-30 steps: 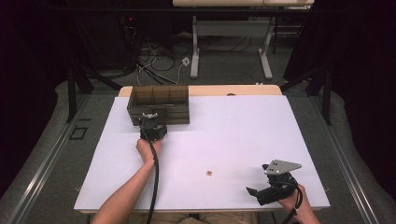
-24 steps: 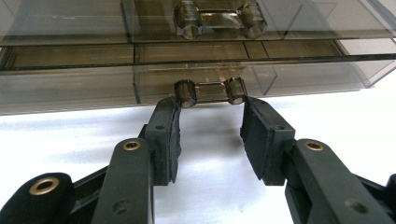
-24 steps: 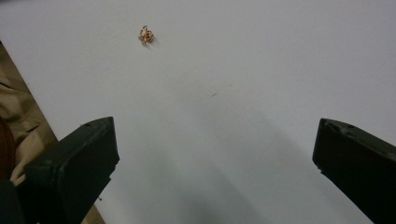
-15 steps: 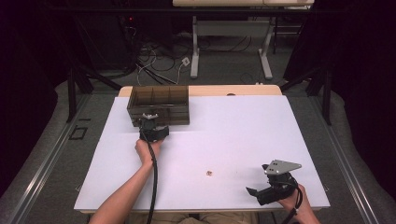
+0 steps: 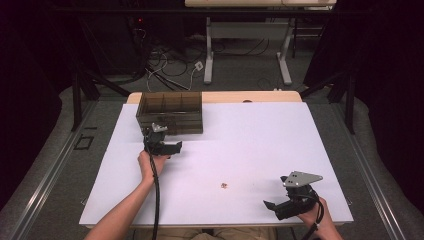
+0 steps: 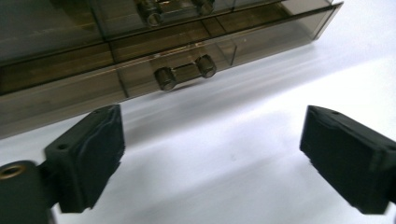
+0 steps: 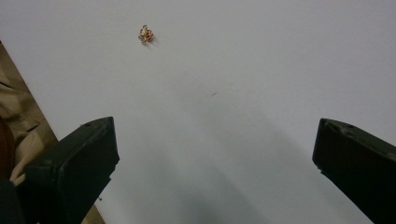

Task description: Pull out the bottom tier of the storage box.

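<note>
A smoky translucent drawer box (image 5: 170, 112) stands at the back left of the white table top (image 5: 260, 135). Just in front of it is my left gripper (image 5: 161, 142), pointing at it. In the left gripper view the box's lower drawer handle (image 6: 184, 74), a bar between two knobs, lies a short way beyond the left gripper (image 6: 212, 158). Its jaws have just been opening and stand wide with nothing between them. My right gripper (image 5: 280, 206) rests open near the front right edge. A small gold trinket (image 5: 224, 185) (image 7: 146, 34) lies ahead of the right gripper (image 7: 212, 172).
A black cable (image 5: 157, 200) trails from the left gripper along the forearm. Beyond the table are a carpeted floor, loose cables (image 5: 165, 65) and white desk legs (image 5: 210, 45). The front table edge and tan cloth (image 7: 18, 112) sit close to the right gripper.
The left gripper has drawn back a little from the drawer box toward the person, and its jaws stand wider apart. The right gripper has kept still.
</note>
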Demonstrator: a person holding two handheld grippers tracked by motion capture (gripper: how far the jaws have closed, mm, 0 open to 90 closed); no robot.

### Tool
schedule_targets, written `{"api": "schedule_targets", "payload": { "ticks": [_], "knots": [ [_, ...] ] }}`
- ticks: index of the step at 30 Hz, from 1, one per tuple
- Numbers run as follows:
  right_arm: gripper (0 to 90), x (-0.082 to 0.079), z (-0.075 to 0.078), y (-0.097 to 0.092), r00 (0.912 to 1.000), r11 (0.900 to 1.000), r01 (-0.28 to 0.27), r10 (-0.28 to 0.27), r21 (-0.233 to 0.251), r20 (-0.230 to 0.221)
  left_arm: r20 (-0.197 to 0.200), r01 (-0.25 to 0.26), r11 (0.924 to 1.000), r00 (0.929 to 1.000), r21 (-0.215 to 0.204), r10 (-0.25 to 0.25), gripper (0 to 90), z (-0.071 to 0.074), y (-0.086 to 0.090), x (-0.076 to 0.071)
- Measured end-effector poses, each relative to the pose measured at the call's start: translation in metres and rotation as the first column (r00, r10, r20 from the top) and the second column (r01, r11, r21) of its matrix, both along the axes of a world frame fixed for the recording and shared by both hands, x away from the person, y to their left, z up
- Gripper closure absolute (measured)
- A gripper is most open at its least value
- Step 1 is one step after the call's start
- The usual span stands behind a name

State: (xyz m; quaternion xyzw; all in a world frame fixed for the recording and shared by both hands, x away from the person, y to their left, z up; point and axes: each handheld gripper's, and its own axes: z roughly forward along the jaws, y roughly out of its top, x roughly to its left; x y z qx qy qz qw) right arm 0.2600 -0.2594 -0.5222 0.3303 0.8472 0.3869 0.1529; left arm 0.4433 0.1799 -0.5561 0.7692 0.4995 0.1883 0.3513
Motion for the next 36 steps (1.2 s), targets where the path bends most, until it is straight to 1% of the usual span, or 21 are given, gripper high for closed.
{"api": "schedule_targets", "payload": {
  "ticks": [1, 2, 3, 4, 7, 9, 10, 12, 14, 16, 18, 19, 20, 22, 23, 26, 27, 28, 29, 33, 36],
  "knots": [
    [0.0, 0.0, 0.0, 0.0, 1.0, 1.0, 0.0, 0.0, 0.0, 0.0, -0.017, 0.013, 0.9999, 0.9998, 0.004, -0.013, 2.2, 0.001, 0.001, 0.0],
    [0.0, 0.0, 0.0, 0.0, 1.0, 1.0, 0.0, 0.0, 0.0, 0.0, -0.014, 0.017, 0.9998, 0.9998, 0.008, -0.016, 0.9, 0.0, 0.002, 0.0],
    [0.0, 0.0, 0.0, 0.0, 1.0, 1.0, 0.0, 0.0, 0.0, 0.0, -0.006, 0.032, 0.9995, 0.9995, -0.007, -0.032, 0.2, 0.0, 0.003, -0.001],
    [0.0, 0.0, 0.0, 0.0, 1.0, 1.0, 0.001, -0.001, -0.007, -0.009, -0.01, 0.041, 0.9992, 0.9991, 0.003, -0.041, 0.1, 0.001, 0.005, 0.0],
    [0.0, 0.0, 0.0, 0.0, 0.9999, 1.0, 0.002, -0.002, -0.005, -0.011, -0.004, 0.068, 0.9977, 0.9977, 0.009, -0.068, 0.0, 0.001, 0.007, 0.0],
    [0.0, 0.0, 0.0, 0.0, 1.0, 1.0, 0.0, 0.0, -0.007, -0.009, 0.003, 0.08, 0.9968, 0.9968, 0.004, -0.08, 0.0, 0.003, 0.008, 0.0],
    [0.0, 0.0, 0.0, 0.0, 1.0, 1.0, 0.0, 0.0, -0.007, -0.009, 0.005, 0.086, 0.9962, 0.9963, 0.01, -0.086, 0.0, 0.004, 0.009, 0.001],
    [0.0, 0.0, 0.0, 0.0, 1.0, 1.0, -0.001, 0.001, -0.008, -0.009, -0.005, 0.121, 0.9925, 0.9926, 0.015, -0.121, 0.0, 0.005, 0.01, 0.002],
    [0.0, -0.001, 0.0, 0.0, 0.9999, 1.0, 0.0, 0.0, -0.008, -0.01, 0.005, 0.123, 0.9918, 0.9923, 0.033, -0.123, 0.2, 0.006, 0.01, 0.003],
    [0.0, 0.0, 0.0, 0.0, 0.9999, 1.0, -0.001, 0.001, -0.008, -0.01, -0.001, 0.138, 0.9899, 0.9904, 0.033, -0.138, 0.5, 0.007, 0.011, 0.004],
    [0.0, 0.0, 0.0, 0.0, 0.9999, 0.9999, 0.0, 0.0, -0.01, -0.011, 0.009, 0.152, 0.9877, 0.9883, 0.037, -0.152, 3.7, 0.009, 0.012, 0.006],
    [0.0, 0.0, 0.0, 0.0, 0.9999, 0.9999, -0.002, 0.002, -0.011, -0.011, 0.015, 0.155, 0.9873, 0.9876, 0.034, -0.156, 8.5, 0.011, 0.013, 0.007],
    [0.0, 0.0, 0.0, 0.0, 0.9999, 0.9999, -0.002, 0.002, -0.011, -0.011, 0.021, 0.159, 0.9866, 0.987, 0.038, -0.16, 8.5, 0.012, 0.014, 0.008],
    [0.0, 0.0, 0.0, 0.0, 0.9999, 0.9999, -0.001, 0.001, -0.014, -0.015, 0.041, 0.166, 0.9848, 0.9849, 0.05, -0.168, 16.1, 0.014, 0.016, 0.009],
    [0.0, 0.0, 0.0, 0.0, 0.9999, 0.9999, -0.001, 0.0, -0.014, -0.014, 0.047, 0.165, 0.9847, 0.9847, 0.056, -0.168, 15.7, 0.016, 0.018, 0.009],
    [0.0, 0.0, 0.0, 0.0, 0.9999, 0.9999, 0.0, 0.0, -0.016, -0.014, 0.059, 0.164, 0.9843, 0.9841, 0.066, -0.168, 20.1, 0.018, 0.021, 0.01],
    [0.0, 0.0, 0.0, 0.0, 0.9999, 0.9999, -0.001, 0.0, -0.015, -0.015, 0.071, 0.169, 0.9834, 0.9823, 0.066, -0.173, 20.9, 0.018, 0.023, 0.011],
    [0.0, 0.0, -0.001, 0.0, 0.9999, 0.9999, 0.0, 0.0, -0.012, -0.015, 0.066, 0.178, 0.9816, 0.981, 0.07, -0.182, 23.7, 0.019, 0.024, 0.01],
    [0.0, 0.0, 0.0, 0.0, 0.9999, 0.9999, -0.001, 0.0, -0.017, -0.014, 0.077, 0.175, 0.981, 0.9804, 0.084, -0.181, 25.6, 0.019, 0.025, 0.011],
    [0.0, 0.0, 0.0, 0.0, 0.9998, 0.9997, -0.004, 0.003, -0.022, -0.019, 0.088, 0.191, 0.974, 0.9753, 0.122, -0.202, 31.4, 0.017, 0.027, 0.013],
    [0.0, 0.0, 0.0, 0.0, 0.9999, 0.9998, -0.003, 0.003, -0.02, -0.017, 0.09, 0.182, 0.9755, 0.977, 0.124, -0.193, 32.6, 0.015, 0.027, 0.015]
  ]
}}
